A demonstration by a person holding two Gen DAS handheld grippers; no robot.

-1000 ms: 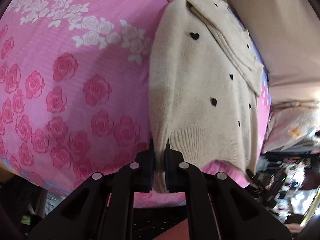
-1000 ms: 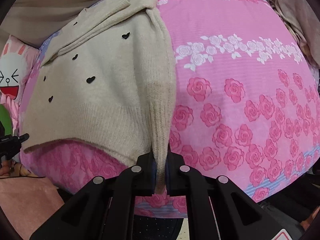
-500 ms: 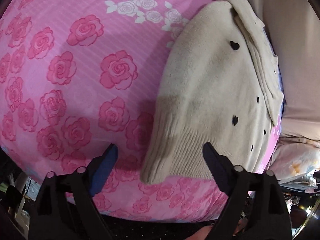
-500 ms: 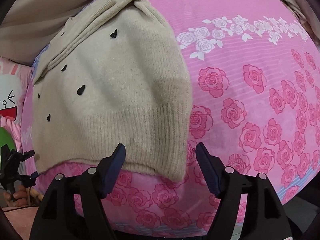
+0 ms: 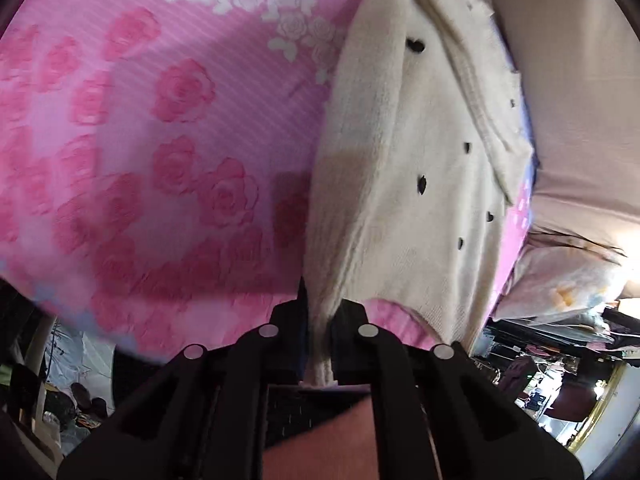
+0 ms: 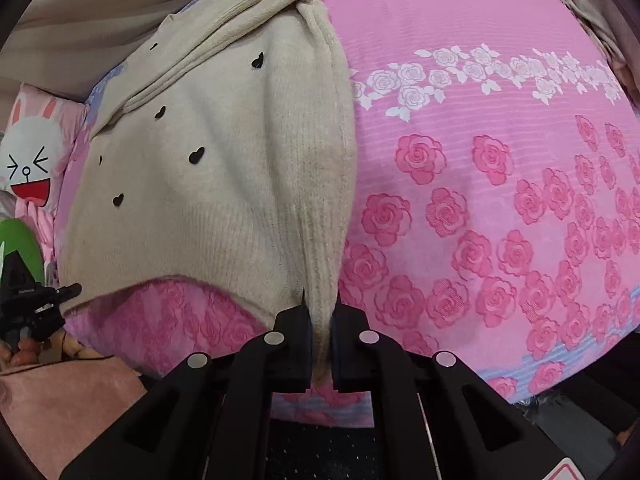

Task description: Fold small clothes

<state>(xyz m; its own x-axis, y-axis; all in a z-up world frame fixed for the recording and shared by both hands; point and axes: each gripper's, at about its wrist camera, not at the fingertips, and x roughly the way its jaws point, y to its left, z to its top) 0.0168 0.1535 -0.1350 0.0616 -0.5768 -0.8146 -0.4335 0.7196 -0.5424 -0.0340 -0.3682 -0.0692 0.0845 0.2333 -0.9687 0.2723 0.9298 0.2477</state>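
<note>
A cream knit sweater [image 5: 420, 168] with small black hearts lies on a pink rose-print bed sheet [image 5: 160, 120]. Its sleeves are folded across the upper part. My left gripper [image 5: 320, 320] is shut on the ribbed hem at one bottom corner, and the fabric bunches up between the fingers. In the right wrist view the same sweater [image 6: 208, 184] fills the left half. My right gripper [image 6: 320, 320] is shut on the ribbed hem at the other bottom corner. The hem between the two corners is lifted a little off the sheet [image 6: 500, 160].
A beige blanket [image 5: 568, 100] lies beyond the sweater. A rabbit-print pillow [image 6: 32, 160] sits at the bed's far side. The bed's edge runs just below both grippers, with room clutter [image 5: 560, 380] beyond it. Bare sheet lies beside the sweater.
Half a second ago both grippers were open over the flat hem. Both have now shut on the hem corners, and the fabric is pinched and pulled up again.
</note>
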